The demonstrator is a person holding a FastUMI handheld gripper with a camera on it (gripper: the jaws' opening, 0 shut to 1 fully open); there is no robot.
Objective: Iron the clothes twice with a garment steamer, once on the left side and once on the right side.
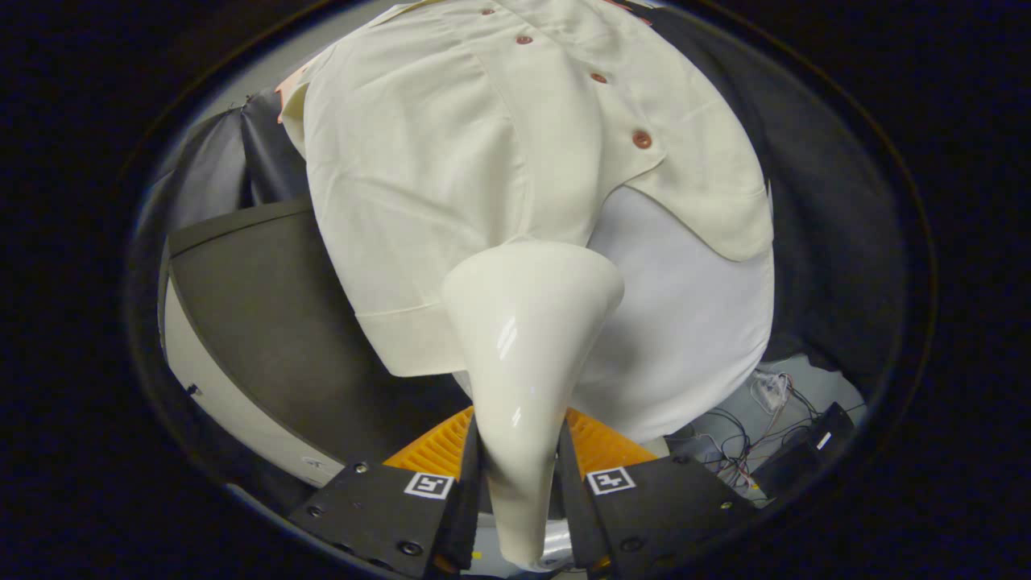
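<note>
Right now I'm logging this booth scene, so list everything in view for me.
steamer: one, white, held between the fingers, its wide head against the shirt's lower front
shirt: one, cream, hanging beyond the fingers, front facing the camera
buttons: four in view, reddish brown, in a line down the shirt's placket
undershirt: one, white, showing under the shirt's open hem
board: one, dark grey, curved, beside the shirt
cables: a tangle, mixed colours, on the floor below the undershirt
box: one, black, beside the cables
gripper: one, fingers pressed on the steamer's handle
</note>
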